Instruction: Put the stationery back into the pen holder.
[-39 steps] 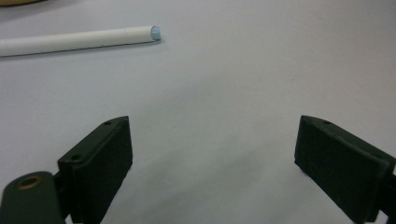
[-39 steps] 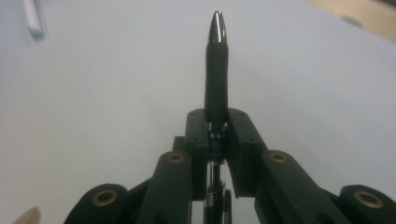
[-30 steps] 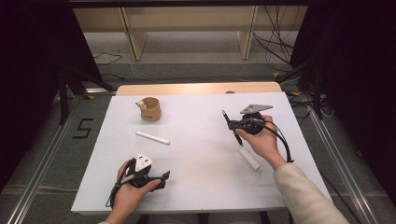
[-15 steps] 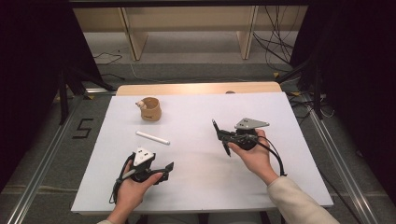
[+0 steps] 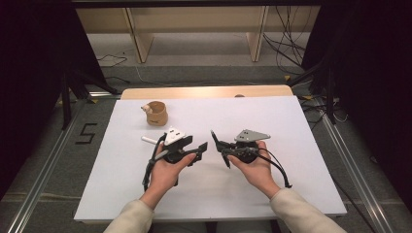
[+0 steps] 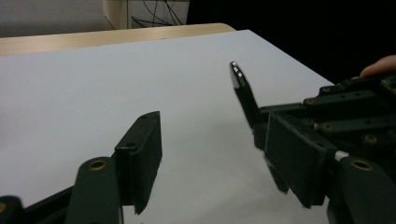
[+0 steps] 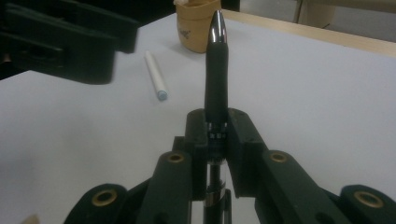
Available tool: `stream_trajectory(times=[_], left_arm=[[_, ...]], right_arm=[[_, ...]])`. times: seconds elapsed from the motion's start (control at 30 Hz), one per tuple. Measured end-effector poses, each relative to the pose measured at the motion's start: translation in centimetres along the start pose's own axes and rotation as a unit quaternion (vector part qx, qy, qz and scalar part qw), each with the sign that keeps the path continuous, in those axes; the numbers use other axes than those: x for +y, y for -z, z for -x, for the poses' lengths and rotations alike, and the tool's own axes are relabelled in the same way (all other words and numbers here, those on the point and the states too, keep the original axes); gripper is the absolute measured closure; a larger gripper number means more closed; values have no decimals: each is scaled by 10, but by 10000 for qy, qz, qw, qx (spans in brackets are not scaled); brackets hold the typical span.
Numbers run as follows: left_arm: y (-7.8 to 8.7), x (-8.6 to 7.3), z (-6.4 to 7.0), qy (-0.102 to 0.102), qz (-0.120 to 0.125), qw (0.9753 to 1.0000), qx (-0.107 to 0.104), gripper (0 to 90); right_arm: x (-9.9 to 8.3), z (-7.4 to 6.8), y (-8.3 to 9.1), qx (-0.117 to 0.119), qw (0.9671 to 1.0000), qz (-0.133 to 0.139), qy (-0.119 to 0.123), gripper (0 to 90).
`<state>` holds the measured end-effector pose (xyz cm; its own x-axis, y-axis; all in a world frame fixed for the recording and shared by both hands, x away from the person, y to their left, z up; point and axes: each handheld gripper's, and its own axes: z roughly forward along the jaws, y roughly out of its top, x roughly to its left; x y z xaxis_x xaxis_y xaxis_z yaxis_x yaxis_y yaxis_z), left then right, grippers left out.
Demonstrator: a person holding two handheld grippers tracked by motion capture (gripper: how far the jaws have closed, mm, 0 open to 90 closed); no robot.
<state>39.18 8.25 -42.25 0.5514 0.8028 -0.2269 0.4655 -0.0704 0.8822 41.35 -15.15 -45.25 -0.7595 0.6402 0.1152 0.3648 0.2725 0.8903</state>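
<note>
— What does the right gripper (image 7: 215,133) hold?

— A black pen (image 7: 216,70) with a shiny silver tip, pinched at its barrel between the two jaws, which are closed hard against it. In the right gripper view it stands straight up out of the jaws, tip away from the camera. In the high view the pen (image 5: 219,148) slants across the gripper, its tip toward the far left, above the middle of the white table (image 5: 291,126).

— And the left gripper (image 6: 212,154)?

— Its jaws are spread wide with nothing between them. In the left gripper view the pen's tip (image 6: 238,77) shows past the right-hand jaw, near but apart from it.

— How are the hands set?

— Both come up from the near edge, sleeves pale, palms under the grippers. The left hand (image 5: 165,167) and the right hand (image 5: 255,167) sit near each other at the table's middle, the left gripper (image 5: 199,148) and right gripper (image 5: 218,148) pointing inward at one another.

— Anything else on the table?

— A white stick (image 7: 155,75), perhaps a chalk or capped marker — hard to tell — lies flat beyond the left gripper. Farther back stands a tan cup (image 5: 156,113).
</note>
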Motion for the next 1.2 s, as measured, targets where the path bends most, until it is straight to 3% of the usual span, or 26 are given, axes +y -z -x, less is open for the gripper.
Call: stream_trajectory(times=[0.27, 0.5, 0.63, 0.73, 0.97, 1.2], left_arm=[[-27, 10, 10, 284, 37, 9993, -258, 474], [-33, 11, 9, 494, 27, 9981, -357, 589], [-34, 12, 10, 591, 148, 9973, -412, 676], [-34, 12, 11, 508, 136, 9981, -330, 734], [-34, 13, 15, 446, 256, 9981, -345, 777], [-33, 15, 20, 158, 341, 9987, -348, 807]], right_arm=[[0, -1, -1, 1, 10000, 53, -12, 798], [0, -3, -2, 1, 9999, 97, 28, 798], [1, -4, -2, -9, 9999, 143, 64, 798], [2, -5, -1, -30, 9998, 188, 67, 798], [2, -4, -1, -55, 9997, 225, 71, 799], [3, -5, 0, -94, 9994, 312, 88, 797]])
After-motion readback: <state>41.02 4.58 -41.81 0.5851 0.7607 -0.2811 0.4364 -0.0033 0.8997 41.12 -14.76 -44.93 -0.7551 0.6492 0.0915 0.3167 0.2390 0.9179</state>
